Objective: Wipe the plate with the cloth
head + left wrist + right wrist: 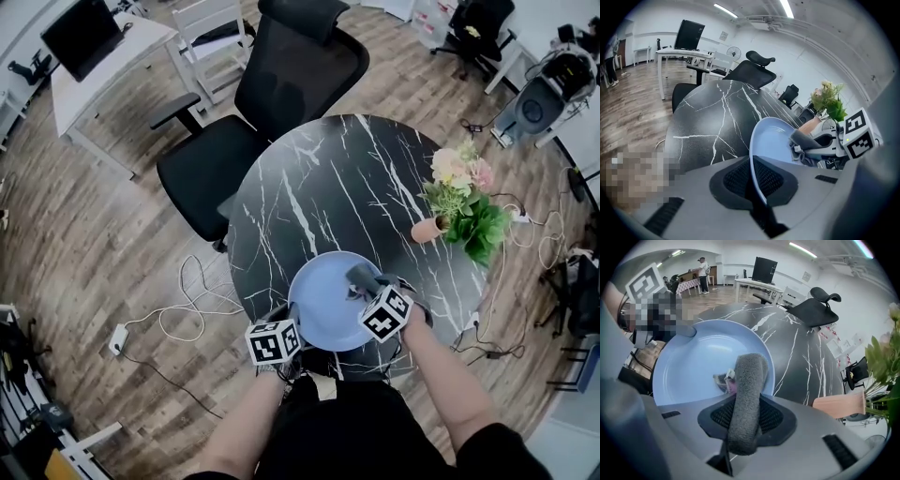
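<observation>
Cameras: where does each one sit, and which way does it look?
Head view: on the person's head, looking down at the table; both forearms, left gripper and right gripper show.
Left gripper view: on that gripper, looking across the table; its jaws pinch the plate rim.
Right gripper view: on that gripper, looking down onto the plate; its jaws hold the cloth.
Shared: both gripper views show the plate.
</observation>
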